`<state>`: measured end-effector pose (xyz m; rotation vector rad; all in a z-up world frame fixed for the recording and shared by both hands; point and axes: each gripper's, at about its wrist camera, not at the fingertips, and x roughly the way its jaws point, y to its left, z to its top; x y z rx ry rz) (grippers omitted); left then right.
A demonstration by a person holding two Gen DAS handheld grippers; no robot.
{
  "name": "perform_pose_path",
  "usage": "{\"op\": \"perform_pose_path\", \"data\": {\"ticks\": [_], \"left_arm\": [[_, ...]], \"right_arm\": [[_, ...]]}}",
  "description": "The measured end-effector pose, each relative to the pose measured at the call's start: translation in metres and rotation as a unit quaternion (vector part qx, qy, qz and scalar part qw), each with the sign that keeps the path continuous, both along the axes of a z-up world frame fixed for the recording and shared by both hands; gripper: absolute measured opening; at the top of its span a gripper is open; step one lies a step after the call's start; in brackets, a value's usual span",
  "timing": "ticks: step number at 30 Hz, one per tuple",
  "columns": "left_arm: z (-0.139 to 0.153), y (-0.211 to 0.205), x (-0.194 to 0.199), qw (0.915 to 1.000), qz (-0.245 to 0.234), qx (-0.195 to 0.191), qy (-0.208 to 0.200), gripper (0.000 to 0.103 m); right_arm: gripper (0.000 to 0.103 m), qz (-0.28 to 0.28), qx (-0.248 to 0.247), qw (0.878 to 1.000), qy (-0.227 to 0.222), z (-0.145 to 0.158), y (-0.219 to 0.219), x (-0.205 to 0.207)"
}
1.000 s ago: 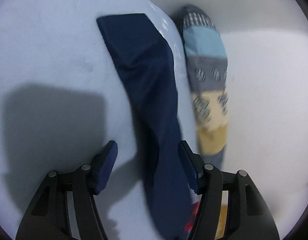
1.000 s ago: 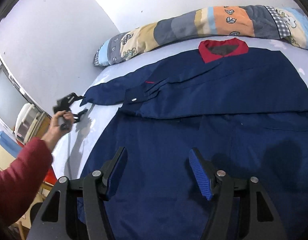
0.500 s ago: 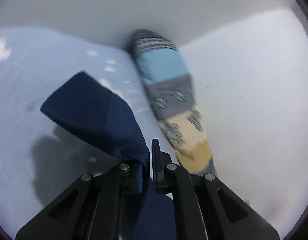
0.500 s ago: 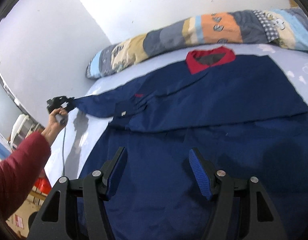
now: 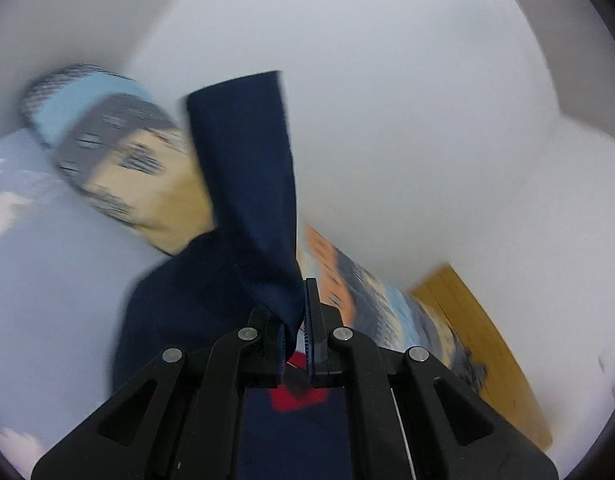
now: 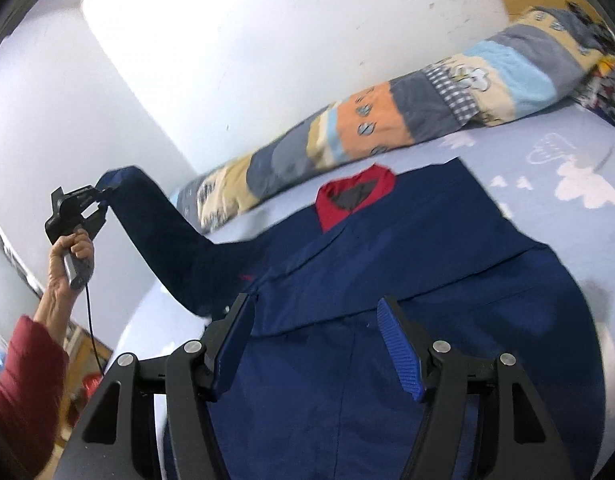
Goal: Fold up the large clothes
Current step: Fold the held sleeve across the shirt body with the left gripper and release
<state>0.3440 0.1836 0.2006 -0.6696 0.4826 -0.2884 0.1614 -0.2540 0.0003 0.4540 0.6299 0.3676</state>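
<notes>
— Left claw (image 5: 295, 334) first: what is it doing?

— Clamped on the navy sleeve (image 5: 247, 184) near the cuff. The jaws are pinched together on the cloth, and the cuff end stands up past them against the white wall (image 5: 407, 120). In the right wrist view the same claw (image 6: 97, 196) is up in the air at the left, gripped by a hand (image 6: 69, 264) coming out of a red sleeve (image 6: 23, 380), and the navy sleeve runs from it down to the garment.

— And the garment itself?

— The navy shirt (image 6: 387, 280) lies spread flat on the bed (image 6: 547, 168), which has a pale blue sheet with white cloud prints. Its red collar (image 6: 355, 196) points toward the head edge of the bed. Only the left sleeve is lifted off the sheet; the body is flat, with a fold line running across it.

— What sits beyond the collar?

— A long patchwork pillow (image 6: 387, 124) lying along the head edge against the wall, near the collar but apart from it. The left wrist view is blurred, but the same pillow (image 5: 119, 160) shows behind the raised sleeve.

— The right claw?

— The right claw (image 6: 315, 344) hangs over the lower body of the shirt, jaws standing wide apart with nothing between the blue pads (image 6: 399, 348). Whether it touches the cloth I cannot tell.
</notes>
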Motion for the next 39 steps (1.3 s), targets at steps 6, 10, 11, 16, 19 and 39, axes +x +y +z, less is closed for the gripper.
{"op": "perform_pose_path", "data": {"ticks": [6,10,11,16,19,39], "left_arm": [[-0.041,-0.185,0.012,0.9918,-0.118,0.030,0.039,0.004],[-0.118,-0.296,0.019,0.9795,-0.162,0.069,0.099,0.004],[-0.136,-0.312,0.023,0.9766,-0.162,0.087,0.111,0.004],[-0.239,-0.394,0.008,0.9444,-0.159,0.178,0.226,0.023],[-0.240,-0.422,-0.017,0.9282,-0.202,0.230,0.212,0.036],[-0.248,-0.199,-0.056,0.8814,-0.033,0.367,0.295,0.080]], "right_arm": [[0.067,-0.051,0.017,0.998,-0.038,0.018,-0.044,-0.016],[0.067,-0.085,0.023,0.994,-0.056,0.025,-0.069,-0.023],[0.067,-0.090,0.027,0.994,-0.058,0.026,-0.074,-0.024],[0.067,-0.106,0.033,0.992,-0.066,0.030,-0.092,-0.025],[0.067,-0.116,0.022,0.990,-0.078,0.034,-0.098,-0.027],[0.067,-0.149,0.043,0.987,-0.027,0.015,-0.114,-0.024]]}}
